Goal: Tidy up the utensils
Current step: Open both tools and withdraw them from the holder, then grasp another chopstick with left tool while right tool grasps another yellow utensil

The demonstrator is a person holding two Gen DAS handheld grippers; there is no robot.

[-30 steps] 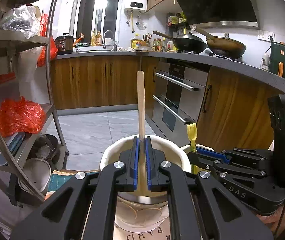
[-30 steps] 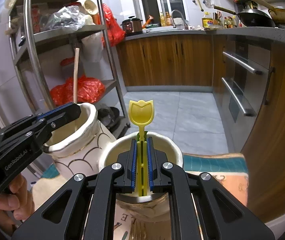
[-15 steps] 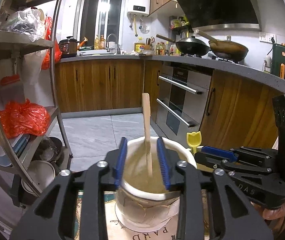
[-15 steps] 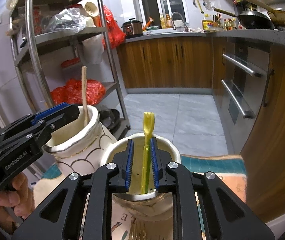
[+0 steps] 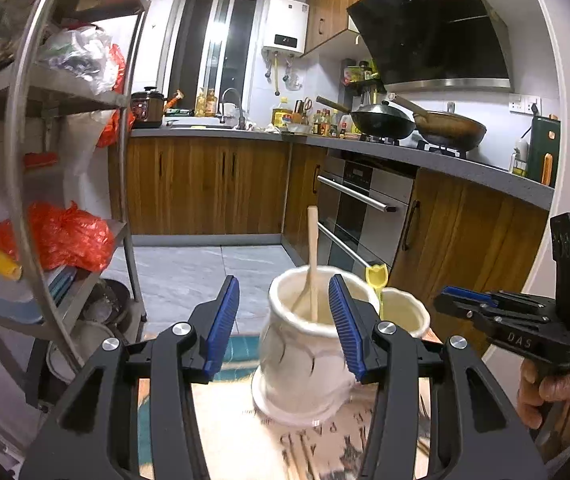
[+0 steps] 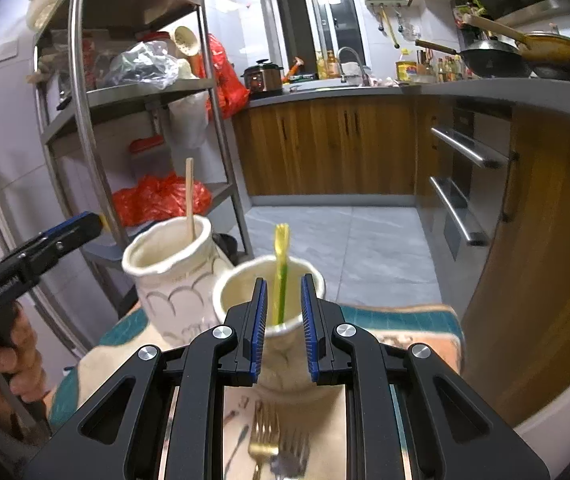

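Observation:
In the left wrist view a wooden spatula (image 5: 312,264) stands loose in a white ceramic jar (image 5: 301,352). My left gripper (image 5: 283,312) is just short of that jar, its jaws opening and nothing gripped between them. The right wrist view has a yellow plastic utensil (image 6: 280,276) leaning in a second, shorter jar (image 6: 237,288). My right gripper (image 6: 283,312) is open a little in front of it, pads clear of the handle. The right gripper (image 5: 461,294) also shows beside the shorter jar (image 5: 405,312), and the left gripper (image 6: 85,224) shows beside the taller jar (image 6: 173,280).
Both jars stand on a patterned mat (image 6: 405,316) with a teal border. A gold fork (image 6: 263,436) and a silver fork (image 6: 293,456) lie on it near me. A metal shelf rack (image 6: 85,100) stands left, wooden cabinets and an oven (image 5: 357,208) right.
Both grippers have let go of their utensils and drawn back from the jars. The wooden spatula and the yellow utensil now stand free in their jars. The left jaws have spread widest.

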